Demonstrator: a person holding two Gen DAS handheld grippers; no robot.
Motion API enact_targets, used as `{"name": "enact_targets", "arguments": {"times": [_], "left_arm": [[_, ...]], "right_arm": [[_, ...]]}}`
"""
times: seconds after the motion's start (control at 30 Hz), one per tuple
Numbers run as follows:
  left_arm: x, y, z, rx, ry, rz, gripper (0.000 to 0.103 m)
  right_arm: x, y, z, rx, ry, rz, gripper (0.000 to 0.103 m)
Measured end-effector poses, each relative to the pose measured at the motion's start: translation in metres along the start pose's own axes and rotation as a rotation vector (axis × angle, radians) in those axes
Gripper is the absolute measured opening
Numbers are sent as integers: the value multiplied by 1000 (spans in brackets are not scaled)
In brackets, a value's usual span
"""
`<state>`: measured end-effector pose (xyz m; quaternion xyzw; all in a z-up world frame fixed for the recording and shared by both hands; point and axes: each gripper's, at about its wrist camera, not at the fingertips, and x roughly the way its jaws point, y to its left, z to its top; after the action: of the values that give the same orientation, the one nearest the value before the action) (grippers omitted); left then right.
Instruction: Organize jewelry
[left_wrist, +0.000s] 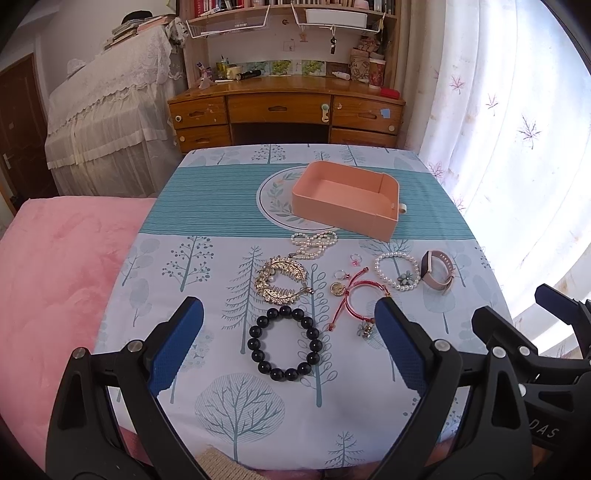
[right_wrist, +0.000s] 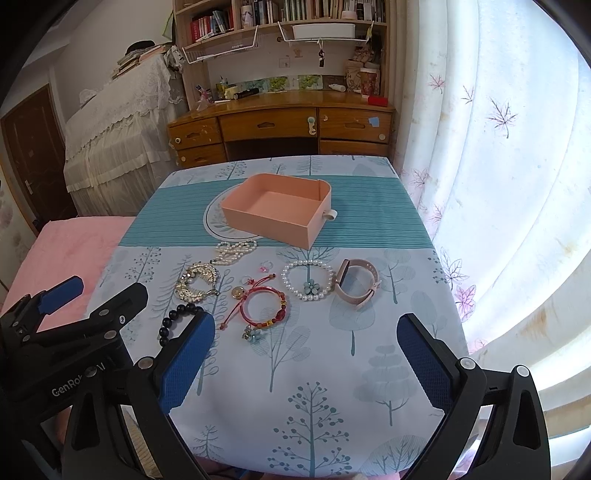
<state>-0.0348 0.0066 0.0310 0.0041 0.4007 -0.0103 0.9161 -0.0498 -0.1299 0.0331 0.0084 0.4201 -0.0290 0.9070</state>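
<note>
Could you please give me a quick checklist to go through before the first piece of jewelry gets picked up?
1. Left gripper open and holding nothing: ok.
2. Right gripper open and holding nothing: ok.
3. Pink box open on top and empty, ready to take items: ok.
4. Black bead bracelet lies alone, between the left gripper's fingers in the left wrist view, with nothing on it: ok.
5. Red cord bracelet free of its neighbours: not ok, a gold charm and a small flower charm lie against it.
6. Pearl strand untangled: not ok, it lies in a looped heap.
</note>
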Motion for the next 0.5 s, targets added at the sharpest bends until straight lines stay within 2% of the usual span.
{"name": "enact_targets", "arguments": {"times": [0.2, 0.37, 0.5], "left_arm": [[-8, 3, 7, 30, 14, -27, 93], [10, 2, 16, 53, 44, -16, 93], [40, 5, 22, 68, 97, -19, 93]], "right_arm": [[0, 3, -1, -2, 5, 1, 101], [3, 5, 3, -8, 21, 9, 101], [18, 1, 10, -4, 65, 25, 100]]}}
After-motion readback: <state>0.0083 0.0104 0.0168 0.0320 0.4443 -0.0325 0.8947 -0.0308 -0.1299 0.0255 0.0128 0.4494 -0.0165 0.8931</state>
